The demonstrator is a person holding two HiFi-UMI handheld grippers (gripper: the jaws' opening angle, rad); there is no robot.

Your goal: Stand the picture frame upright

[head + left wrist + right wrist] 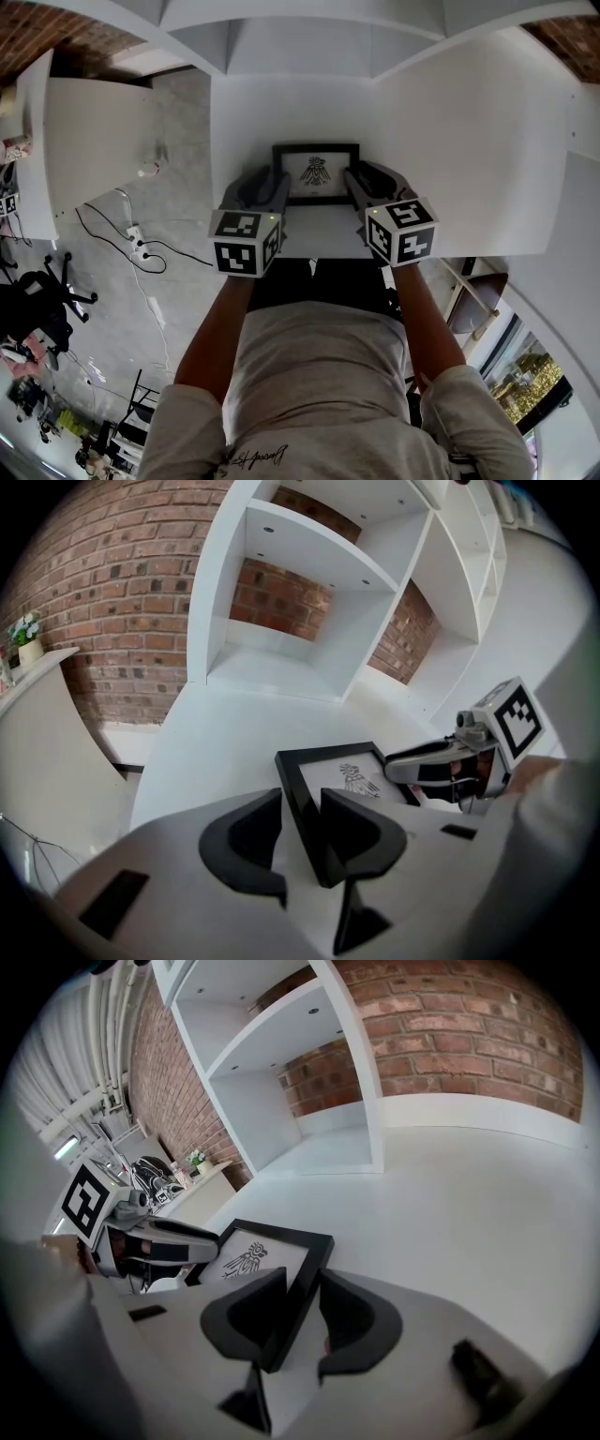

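Grey-shirted person's torso point(319, 375) nearest, forearms stretched ahead. Left claw point(302, 832): jaws apart, straddling left side bar of black-rimmed rectangular picture frame point(316, 172), gap showing beside bar. Right claw point(302, 1309): jaws apart, straddling frame's right side bar. Frame lies face up on white bench point(459, 131), bird print showing, between both claws.
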